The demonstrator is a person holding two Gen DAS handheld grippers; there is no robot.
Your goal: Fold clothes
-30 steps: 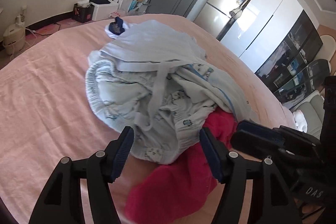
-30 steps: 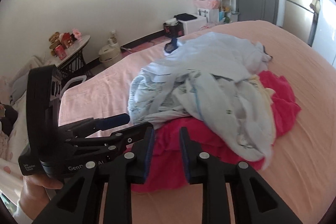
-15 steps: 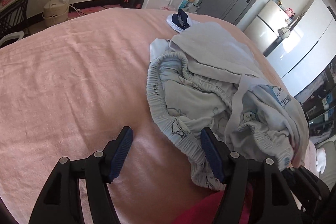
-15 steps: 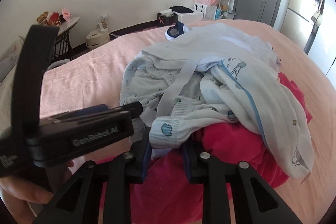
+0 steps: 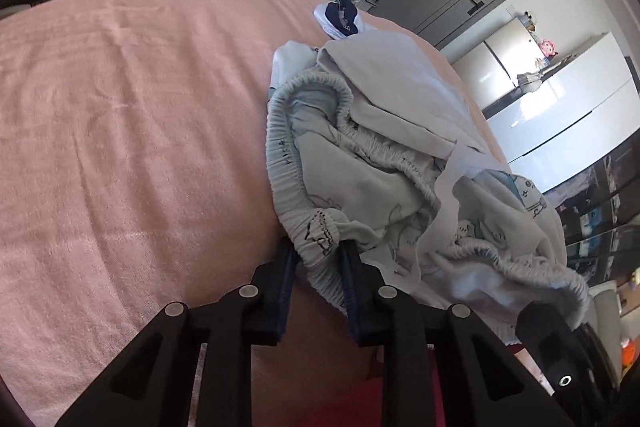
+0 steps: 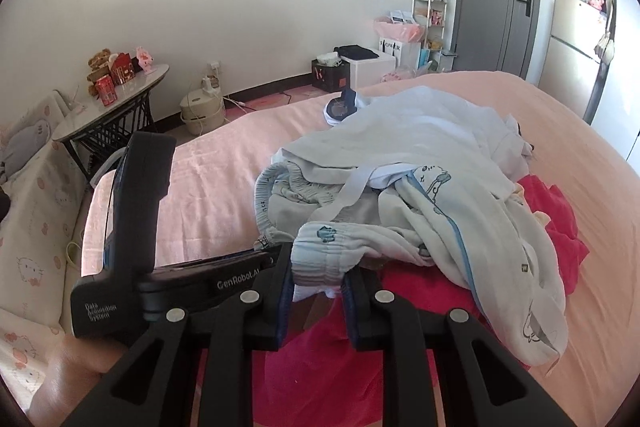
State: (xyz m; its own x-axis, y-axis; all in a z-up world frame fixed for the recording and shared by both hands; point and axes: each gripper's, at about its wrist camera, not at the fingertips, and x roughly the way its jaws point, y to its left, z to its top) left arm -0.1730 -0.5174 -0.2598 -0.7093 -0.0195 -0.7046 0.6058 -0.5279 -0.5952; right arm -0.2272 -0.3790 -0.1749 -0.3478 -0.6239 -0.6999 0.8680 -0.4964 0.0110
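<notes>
Near the middle of the pink bed [image 5: 132, 131], a heap of pale clothes lies on a red garment [image 6: 556, 227]. The left gripper [image 5: 318, 263] has just closed its jaws on the elastic waistband [image 5: 280, 163] of the printed pyjama trousers [image 5: 360, 187]; the right gripper [image 6: 316, 273] is clamped on another gathered hem [image 6: 324, 247] of the same pale heap. The two grips sit just beside each other, so the trousers' long axis trails away from both, toward the bed's far edge.
</notes>
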